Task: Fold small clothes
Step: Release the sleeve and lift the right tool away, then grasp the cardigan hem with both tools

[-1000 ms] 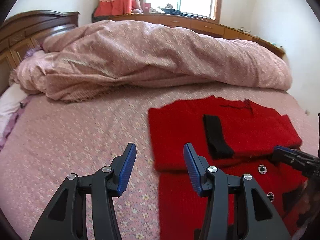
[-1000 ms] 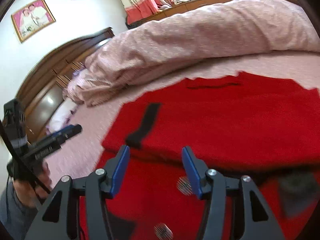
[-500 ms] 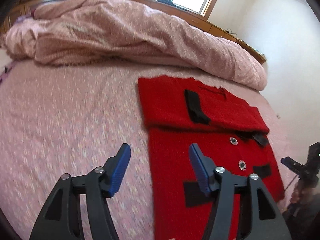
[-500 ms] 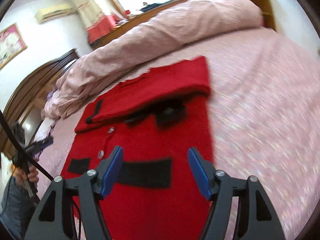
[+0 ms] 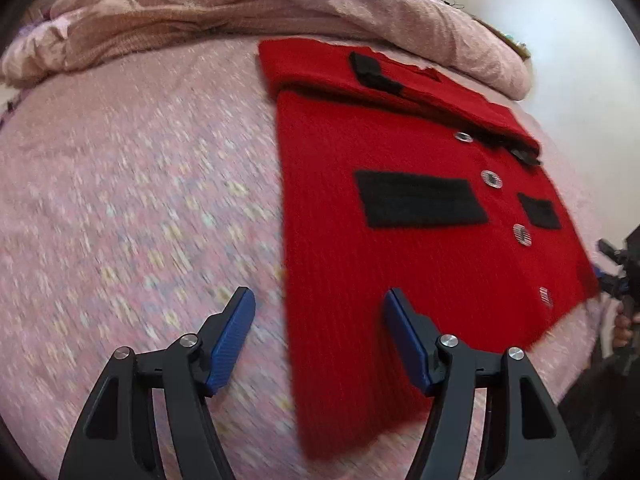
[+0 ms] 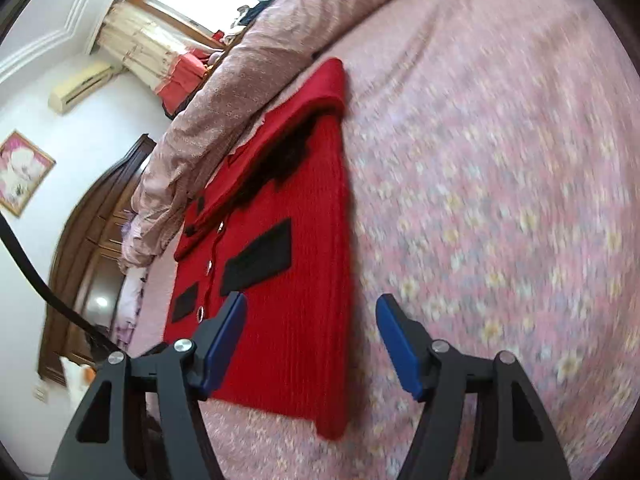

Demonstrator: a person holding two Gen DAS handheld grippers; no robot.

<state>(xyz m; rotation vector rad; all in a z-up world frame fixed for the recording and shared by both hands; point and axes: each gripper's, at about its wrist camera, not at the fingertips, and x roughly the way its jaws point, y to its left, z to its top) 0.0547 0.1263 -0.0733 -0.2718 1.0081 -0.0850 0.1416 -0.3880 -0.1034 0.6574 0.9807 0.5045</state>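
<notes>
The big pink bed (image 5: pixel 120 200) has my red cardigan (image 5: pixel 380 260) lying flat on it, top part folded down already. It looks soft, floppy and light (thick knit, so not slippery). I would pinch its bottom corners. My left gripper (image 5: pixel 320 336) is opening, my right gripper (image 6: pixel 310 340) is wide open, and both hold nothing.

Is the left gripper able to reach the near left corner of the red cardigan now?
Probably yes. The left gripper, its jaws opening and empty, hovers above the red cardigan, straddling its left edge. Only bare bedsheet lies around the corner; nothing blocks it.
</notes>
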